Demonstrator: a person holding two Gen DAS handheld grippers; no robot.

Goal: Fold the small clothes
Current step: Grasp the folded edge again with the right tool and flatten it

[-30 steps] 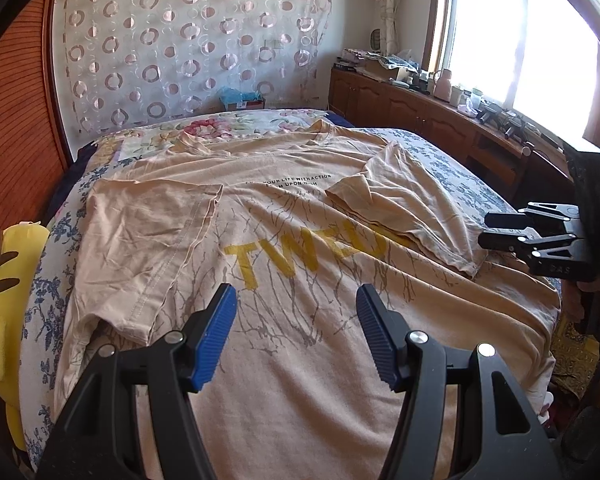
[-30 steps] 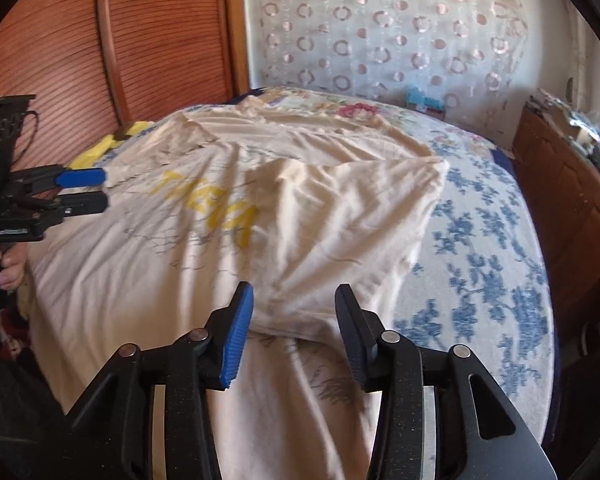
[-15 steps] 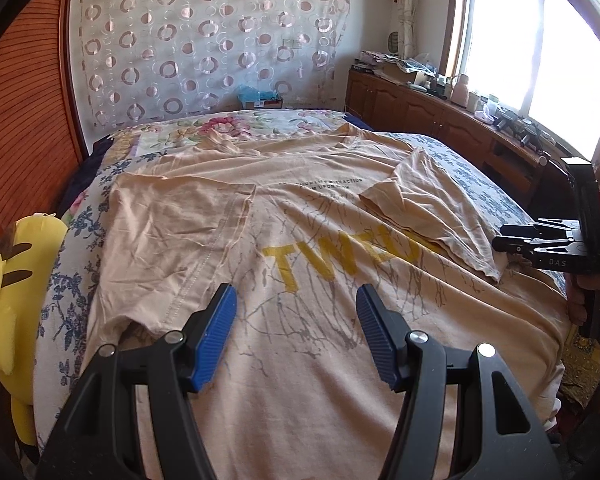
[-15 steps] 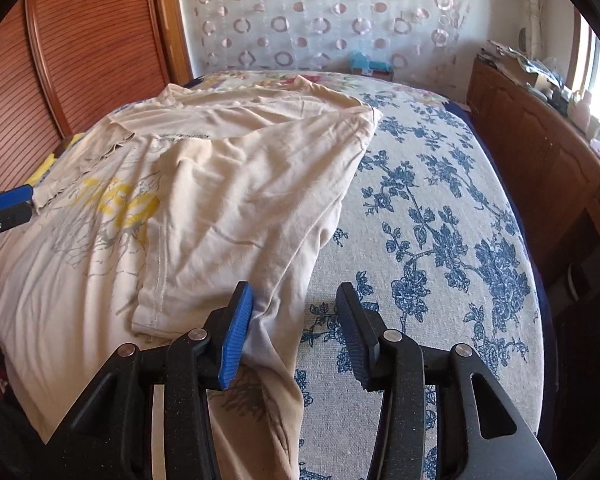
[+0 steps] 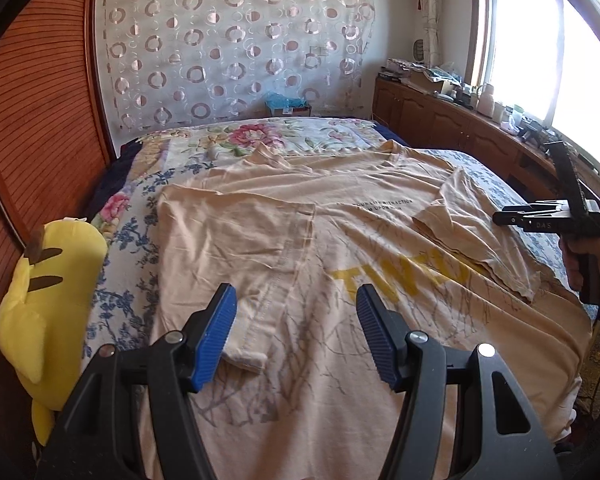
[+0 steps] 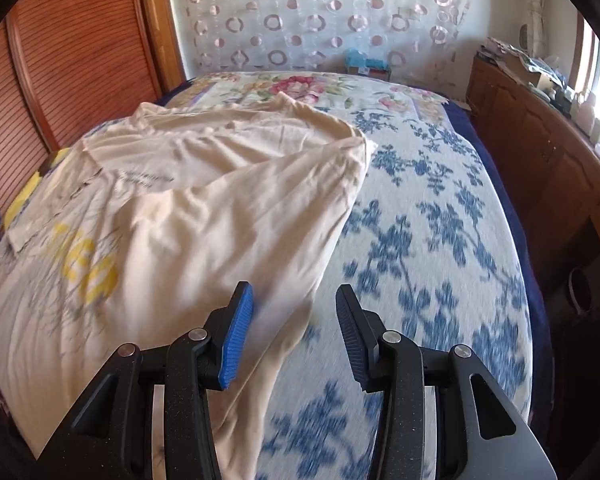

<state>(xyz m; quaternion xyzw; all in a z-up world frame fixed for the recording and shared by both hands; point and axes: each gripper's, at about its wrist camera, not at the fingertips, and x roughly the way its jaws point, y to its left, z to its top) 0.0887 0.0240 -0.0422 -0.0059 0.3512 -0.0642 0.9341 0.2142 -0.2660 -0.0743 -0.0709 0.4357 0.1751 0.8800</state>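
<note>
A peach T-shirt (image 5: 340,280) is lying spread on the floral bed (image 6: 440,240), both sleeves folded inward. The left hand-held gripper (image 5: 296,332) and right hand-held gripper (image 6: 294,332) are hovering over it, jaws wide apart, gripping nothing. Pinching only the top layer could be dragging the folded sleeves loose.
</note>
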